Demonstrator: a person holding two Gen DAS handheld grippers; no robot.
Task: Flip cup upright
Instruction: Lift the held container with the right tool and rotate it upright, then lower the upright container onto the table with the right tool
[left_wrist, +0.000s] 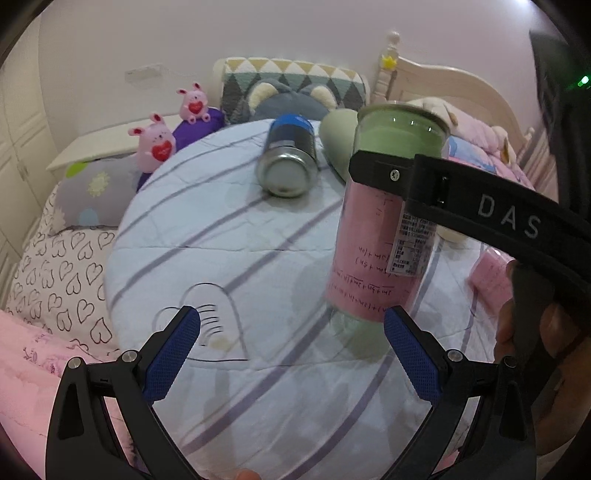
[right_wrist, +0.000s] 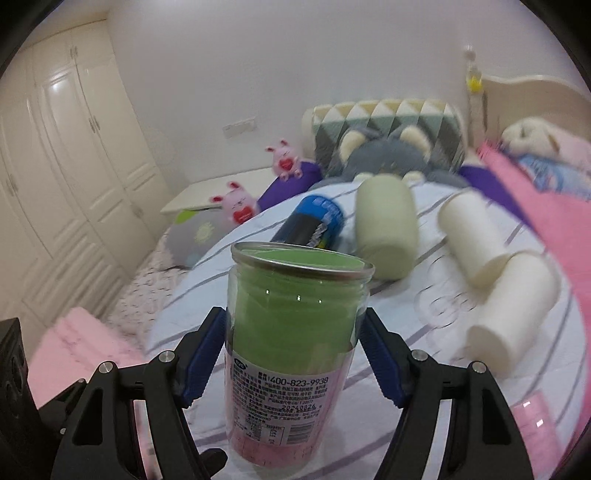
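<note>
The cup is a clear plastic jar with a pink label and green contents (right_wrist: 291, 347). It stands nearly upright on the striped blue-white sheet, rim up. My right gripper (right_wrist: 290, 354) is shut on the jar at mid height, its blue pads against both sides. In the left wrist view the same jar (left_wrist: 376, 236) stands right of centre, with the right gripper's black finger (left_wrist: 380, 171) across it. My left gripper (left_wrist: 291, 350) is open and empty, low over the sheet just left of the jar's base.
A blue and black can (left_wrist: 290, 158) (right_wrist: 314, 223) lies on its side behind the jar. A green cup (right_wrist: 386, 225) and two cream cups (right_wrist: 472, 232) lie on the sheet at the right. Plush toys (left_wrist: 155, 144) and pillows line the headboard.
</note>
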